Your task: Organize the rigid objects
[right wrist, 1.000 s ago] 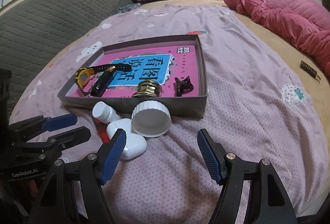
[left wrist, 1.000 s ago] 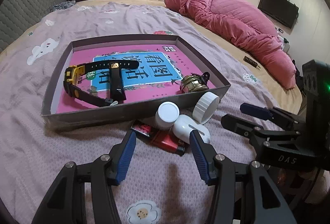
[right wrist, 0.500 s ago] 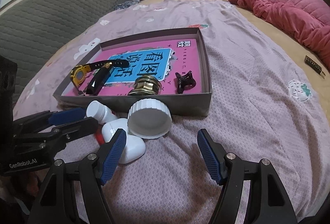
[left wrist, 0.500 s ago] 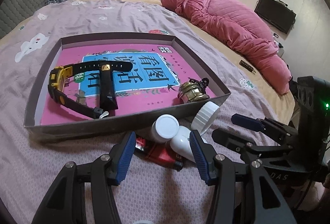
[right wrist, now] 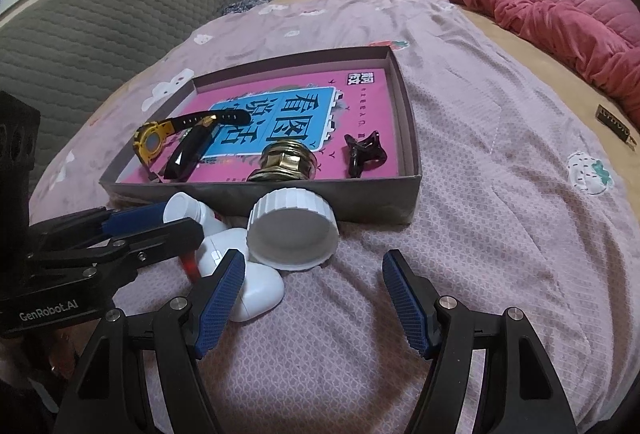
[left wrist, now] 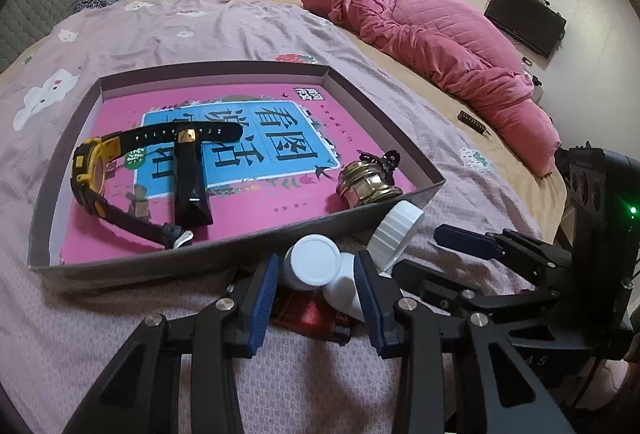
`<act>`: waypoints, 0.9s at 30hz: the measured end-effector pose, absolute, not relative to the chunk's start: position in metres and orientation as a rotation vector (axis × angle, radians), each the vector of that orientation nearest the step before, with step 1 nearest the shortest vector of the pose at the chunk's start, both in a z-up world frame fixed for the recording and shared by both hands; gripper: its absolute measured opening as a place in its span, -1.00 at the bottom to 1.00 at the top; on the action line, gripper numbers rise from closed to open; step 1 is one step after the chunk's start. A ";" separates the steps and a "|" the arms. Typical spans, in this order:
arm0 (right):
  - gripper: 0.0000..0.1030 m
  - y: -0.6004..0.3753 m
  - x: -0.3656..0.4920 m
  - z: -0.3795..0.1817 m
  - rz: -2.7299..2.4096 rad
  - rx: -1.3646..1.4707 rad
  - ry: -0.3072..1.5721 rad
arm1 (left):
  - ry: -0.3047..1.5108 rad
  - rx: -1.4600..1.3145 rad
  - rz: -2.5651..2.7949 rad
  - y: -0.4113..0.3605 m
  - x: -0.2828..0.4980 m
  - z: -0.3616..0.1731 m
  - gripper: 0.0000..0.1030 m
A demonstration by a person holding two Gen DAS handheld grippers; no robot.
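Closing in since a second ago, the left gripper [left wrist: 316, 284] has narrowed its jaws around the small white bottle [left wrist: 314, 266], pads just beside it, not clearly pressing. Its partner, the right gripper [right wrist: 314, 298], hangs spread and empty. Inside the tray [left wrist: 224, 248] lie the watch [left wrist: 96, 170], brass fitting [left wrist: 366, 186] and hair clip [right wrist: 366, 152]. Bottle, white cap [right wrist: 292, 234], earbud case [right wrist: 256, 292] and red item [left wrist: 308, 316] remain on the near bedspread.

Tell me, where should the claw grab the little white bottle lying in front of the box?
Grab the small white bottle across its round body just behind the cap, coming down from above on the near side. It lies on its side, cap toward the camera, so the curved sides face the pads. The left claw already straddles it and its jaws have just been closing. The white case sits close, so stay narrow.
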State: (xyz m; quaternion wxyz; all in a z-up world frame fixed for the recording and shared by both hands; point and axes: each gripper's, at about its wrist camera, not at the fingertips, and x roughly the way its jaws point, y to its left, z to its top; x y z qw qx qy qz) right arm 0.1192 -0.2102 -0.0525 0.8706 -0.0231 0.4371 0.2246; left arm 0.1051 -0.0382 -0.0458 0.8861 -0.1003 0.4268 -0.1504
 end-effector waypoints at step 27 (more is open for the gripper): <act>0.09 -0.203 0.144 -0.062 0.488 0.037 0.934 | 0.919 -0.221 -0.328 -0.037 0.115 -0.053 -0.39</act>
